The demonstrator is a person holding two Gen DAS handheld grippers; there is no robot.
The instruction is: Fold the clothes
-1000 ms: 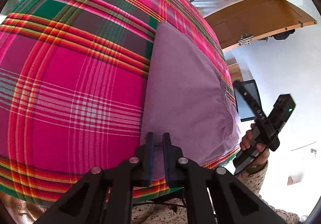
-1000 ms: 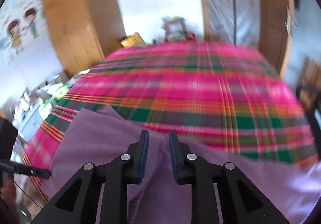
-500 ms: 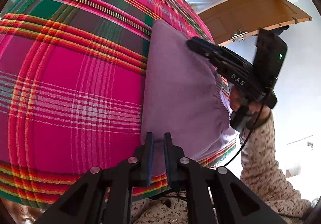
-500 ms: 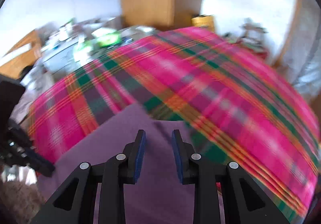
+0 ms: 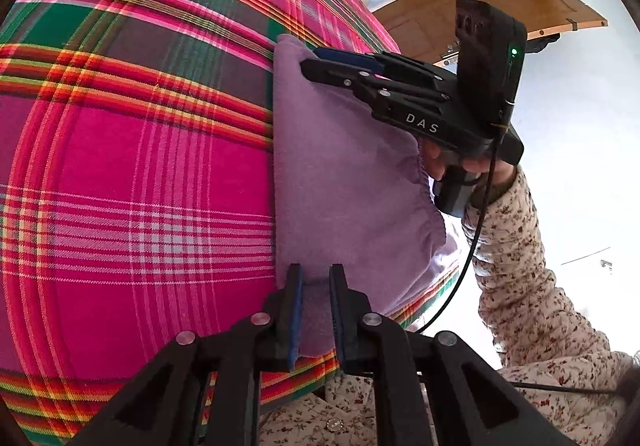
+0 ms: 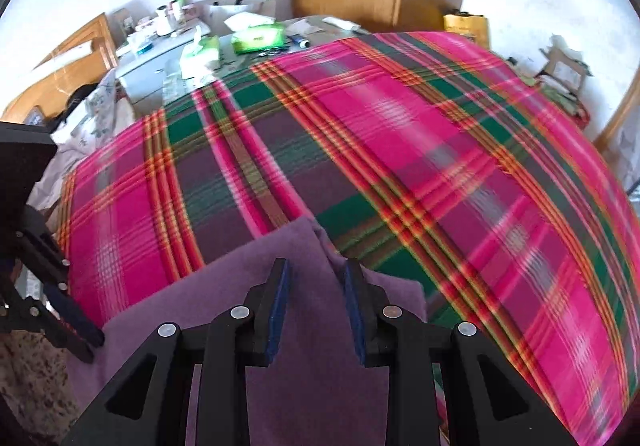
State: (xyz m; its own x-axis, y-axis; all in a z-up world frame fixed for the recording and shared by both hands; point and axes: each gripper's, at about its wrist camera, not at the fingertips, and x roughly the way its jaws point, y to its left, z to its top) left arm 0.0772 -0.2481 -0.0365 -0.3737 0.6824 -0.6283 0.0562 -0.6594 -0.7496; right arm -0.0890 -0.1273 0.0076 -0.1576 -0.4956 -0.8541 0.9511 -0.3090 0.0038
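Our purple garment (image 5: 344, 182) sits already doubled at the blanket's (image 5: 140, 174) 3 o'clock edge; left gripper (image 5: 315, 310) and right gripper (image 6: 315, 310) both gape over it, holding nothing.

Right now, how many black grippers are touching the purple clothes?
2. The left gripper is at the near edge of the purple garment, cloth between its fingers. The right gripper is at the far corner, fingers apart around the cloth.

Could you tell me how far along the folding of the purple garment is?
Partly done: the purple garment lies doubled into a narrow strip on the plaid cloth. In hand: the left tongs straddle its near end, the right tongs its far corner. Left: another fold.
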